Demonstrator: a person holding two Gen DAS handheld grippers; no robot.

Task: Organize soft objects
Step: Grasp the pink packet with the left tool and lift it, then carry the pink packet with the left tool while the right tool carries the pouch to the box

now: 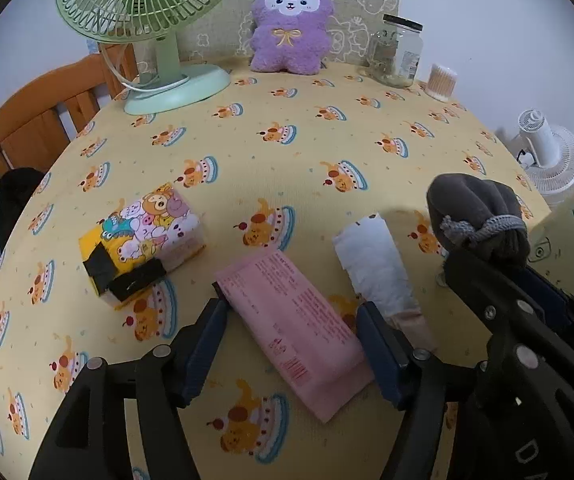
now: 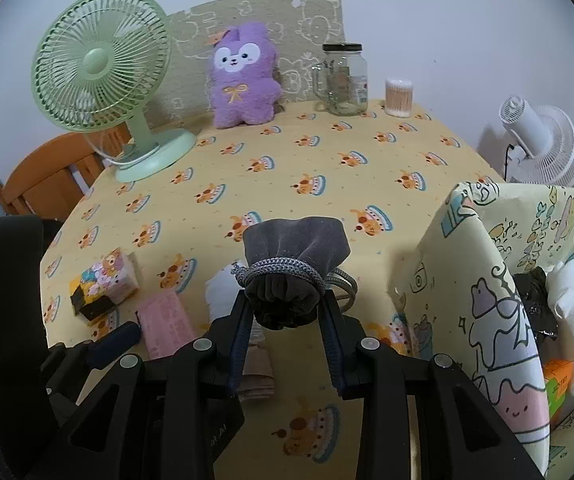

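Right wrist view, centre: right gripper (image 2: 287, 312) clamped the soft, light grey pouch (image 2: 295, 248) below its drawstring neck; left gripper (image 1: 291, 312) gaped around the limp pink pack (image 1: 299, 332).

Left gripper (image 1: 293, 316) is spread wide either side of a pink pack (image 1: 295, 332) lying on the yellow cloth (image 1: 287, 152). A white pack (image 1: 375, 268) is seen just beside it, a cartoon tissue pack (image 1: 143, 240) further left. A grey pouch (image 1: 479, 216) is clamped in the right gripper (image 1: 483, 264).
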